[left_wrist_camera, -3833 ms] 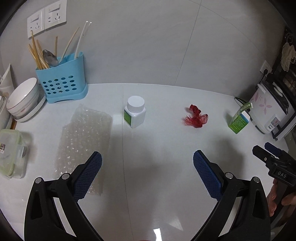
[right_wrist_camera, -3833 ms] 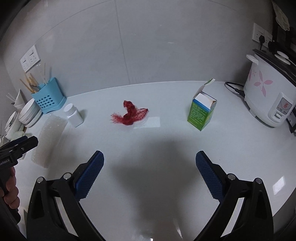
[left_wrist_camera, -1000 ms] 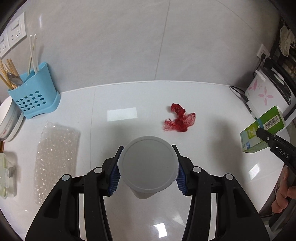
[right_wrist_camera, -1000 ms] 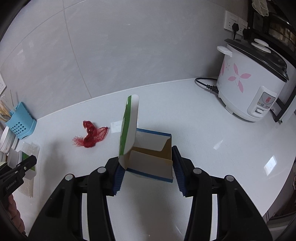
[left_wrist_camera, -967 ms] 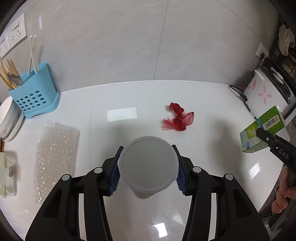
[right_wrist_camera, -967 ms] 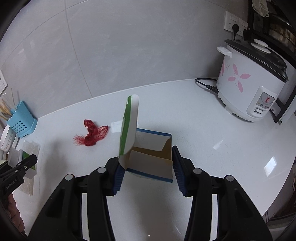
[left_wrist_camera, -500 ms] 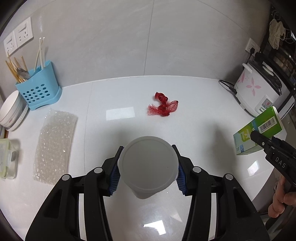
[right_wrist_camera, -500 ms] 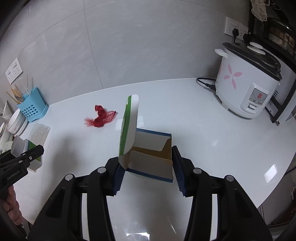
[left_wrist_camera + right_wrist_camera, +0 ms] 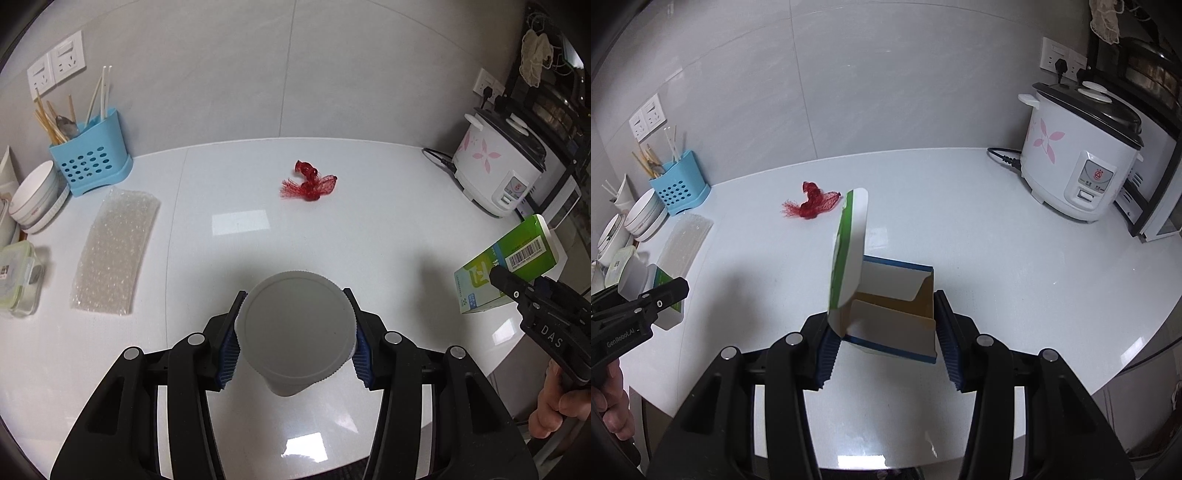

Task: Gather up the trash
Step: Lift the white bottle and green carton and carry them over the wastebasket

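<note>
My left gripper (image 9: 295, 341) is shut on a white pill bottle (image 9: 295, 332), held above the white counter; I see its grey lid from above. It also shows in the right wrist view (image 9: 639, 282). My right gripper (image 9: 882, 332) is shut on an open green and white carton (image 9: 886, 306) with its flap up; the carton also shows at the right of the left wrist view (image 9: 509, 262). A red mesh net (image 9: 308, 181) lies on the counter beyond both grippers, also in the right wrist view (image 9: 812, 201). A sheet of bubble wrap (image 9: 114, 251) lies at the left.
A blue utensil holder (image 9: 90, 162), stacked bowls (image 9: 35, 195) and a lidded plastic box (image 9: 16, 273) stand at the left. A white rice cooker (image 9: 1078, 155) with its cord stands at the right. The counter's front edge (image 9: 1137, 363) is near.
Both grippers have drawn back and risen with their loads, so more of the counter shows. Before that, the left one closed on the bottle and the right one on the carton.
</note>
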Available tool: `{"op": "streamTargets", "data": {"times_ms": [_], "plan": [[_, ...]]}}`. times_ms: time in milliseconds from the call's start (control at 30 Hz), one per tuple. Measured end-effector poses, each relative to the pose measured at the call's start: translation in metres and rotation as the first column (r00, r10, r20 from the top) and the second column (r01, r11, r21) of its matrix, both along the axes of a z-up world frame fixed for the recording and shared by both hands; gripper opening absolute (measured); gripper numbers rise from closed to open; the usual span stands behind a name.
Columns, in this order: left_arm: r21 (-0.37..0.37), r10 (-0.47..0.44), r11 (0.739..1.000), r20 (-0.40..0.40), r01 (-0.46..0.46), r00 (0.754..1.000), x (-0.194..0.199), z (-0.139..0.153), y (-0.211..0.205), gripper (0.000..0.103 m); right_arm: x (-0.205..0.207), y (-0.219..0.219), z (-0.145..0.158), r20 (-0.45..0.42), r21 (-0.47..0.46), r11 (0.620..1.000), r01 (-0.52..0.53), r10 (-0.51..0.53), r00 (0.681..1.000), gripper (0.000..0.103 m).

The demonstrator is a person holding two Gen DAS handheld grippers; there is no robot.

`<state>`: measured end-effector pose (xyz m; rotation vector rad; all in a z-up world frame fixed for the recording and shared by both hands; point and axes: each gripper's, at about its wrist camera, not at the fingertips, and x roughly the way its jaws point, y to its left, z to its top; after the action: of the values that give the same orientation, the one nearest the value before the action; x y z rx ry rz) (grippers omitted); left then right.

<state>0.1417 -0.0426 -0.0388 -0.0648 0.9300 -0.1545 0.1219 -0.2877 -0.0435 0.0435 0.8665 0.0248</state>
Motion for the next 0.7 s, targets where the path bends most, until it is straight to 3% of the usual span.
{"op": "streamTargets", "data": {"times_ms": [700], "plan": [[-0.016,0.014,1.0,-0.021,-0.014,1.0,-0.1,-0.022,-0.01,0.049,-0.095,0.002,-0.007,0.019,0.016,0.997,-0.072,0.072,0.997,0.045]]}}
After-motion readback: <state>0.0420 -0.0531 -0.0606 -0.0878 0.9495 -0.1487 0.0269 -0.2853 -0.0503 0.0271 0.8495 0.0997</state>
